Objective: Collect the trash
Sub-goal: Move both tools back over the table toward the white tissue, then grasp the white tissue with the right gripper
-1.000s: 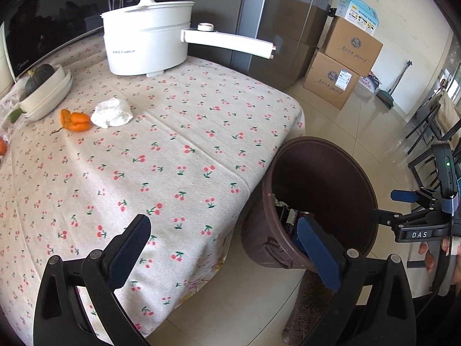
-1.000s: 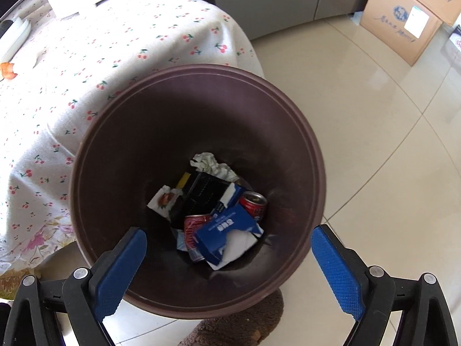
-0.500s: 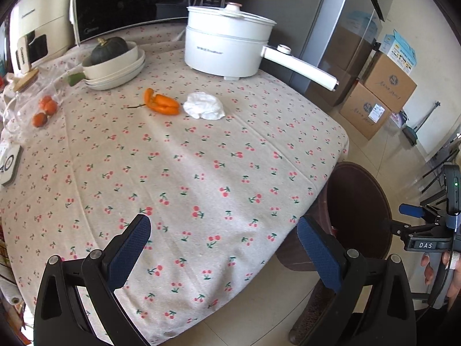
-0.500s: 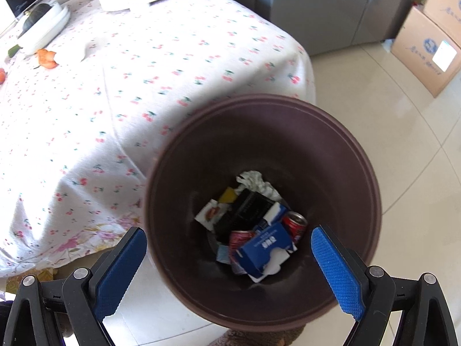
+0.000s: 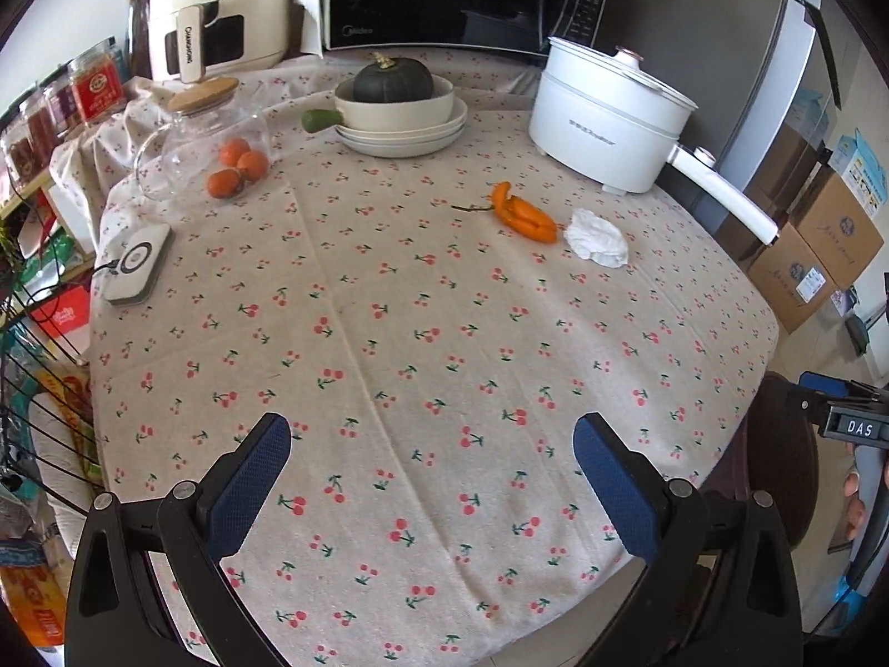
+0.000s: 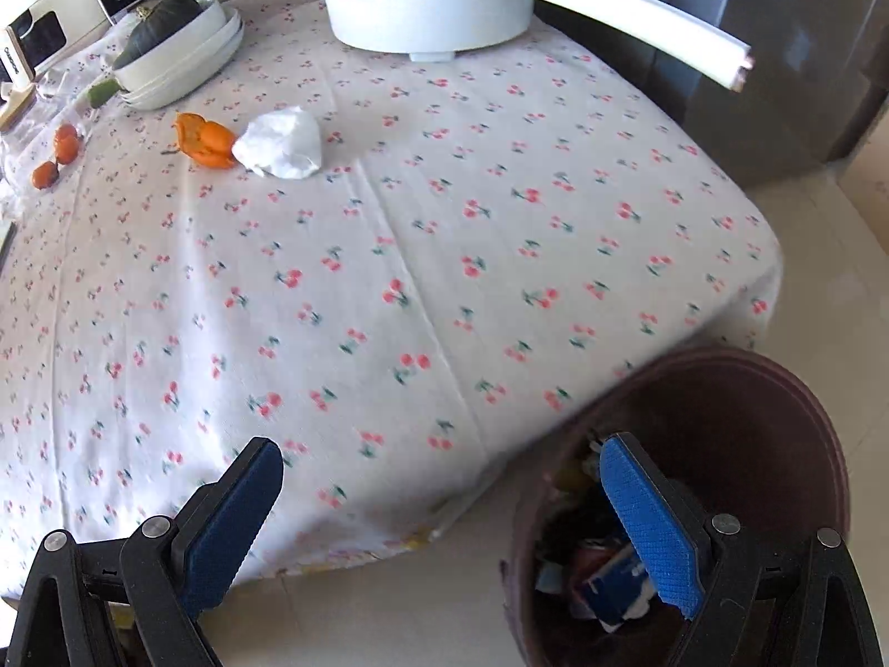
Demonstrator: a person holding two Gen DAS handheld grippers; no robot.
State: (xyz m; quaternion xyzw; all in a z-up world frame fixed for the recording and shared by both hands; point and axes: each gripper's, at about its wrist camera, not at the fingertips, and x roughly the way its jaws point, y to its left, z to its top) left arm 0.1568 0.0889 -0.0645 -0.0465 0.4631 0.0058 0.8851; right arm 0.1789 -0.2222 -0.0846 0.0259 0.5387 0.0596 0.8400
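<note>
Both hand-held grippers hang over the near edge of the table draped in a cherry-print cloth (image 5: 389, 333), each with its blue-padded jaws spread wide and nothing between them: the left gripper (image 5: 432, 486) sits over the middle of the cloth, the right gripper (image 6: 441, 517) straddles the table edge and the round dark-brown plastic trash bin (image 6: 778, 433) on the floor beside it. The bin already holds litter, a blue-and-white carton among it. What looks left to collect lies at the far side of the table: a crumpled white paper tissue (image 5: 597, 237) and, touching it on its left, a curled piece of orange peel (image 5: 525, 217), both just in front of the white electric pot with a long handle (image 5: 605, 122). From the left gripper the pair lies ahead and slightly right; from the right gripper it lies ahead and well to the left (image 6: 280, 143). The peel's long axis runs roughly across the table towards the tissue. Neither gripper looks clearly nearer; the right one stands closer to the bin for the drop.
</note>
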